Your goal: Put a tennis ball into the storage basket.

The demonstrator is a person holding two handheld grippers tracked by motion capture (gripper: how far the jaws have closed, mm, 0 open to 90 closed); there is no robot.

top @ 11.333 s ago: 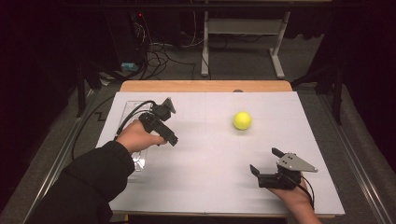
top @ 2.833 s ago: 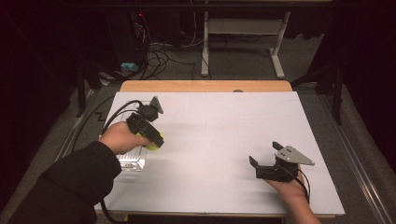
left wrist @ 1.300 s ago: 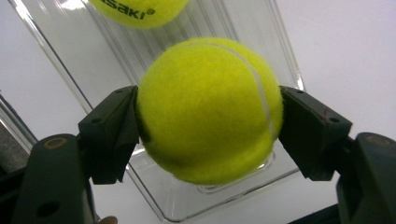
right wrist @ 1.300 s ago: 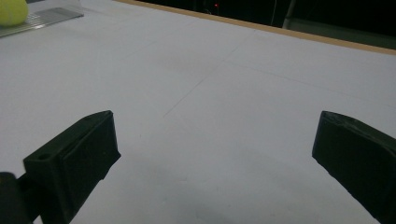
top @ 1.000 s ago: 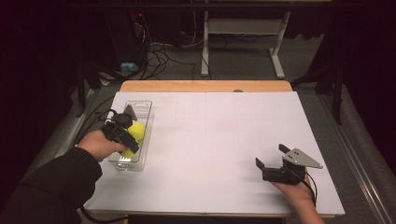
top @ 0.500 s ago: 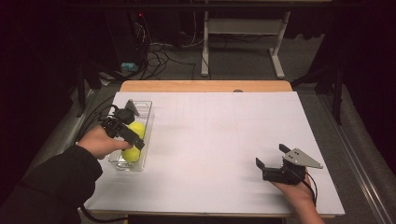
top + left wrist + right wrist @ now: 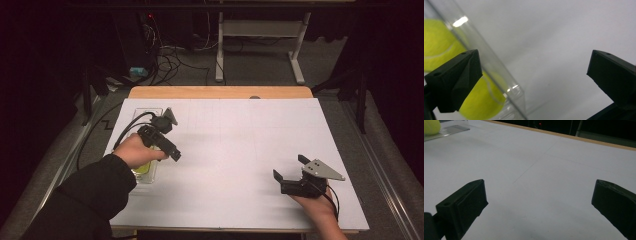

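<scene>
The left tongs point(image 7: 172, 152) are standing apart and empty, now pulling away from the clear bin point(image 7: 145, 172) at the counter's point(image 7: 240, 145) left edge, where half a second ago they were hovering over it. The tennis ball point(image 7: 482, 98) is lying inside the bin, so the drop is probably finished. The right tongs point(image 7: 289, 172) are resting apart near the front right corner. No readable writing is showing.

No legible text, labels or nos. anywhere.
</scene>
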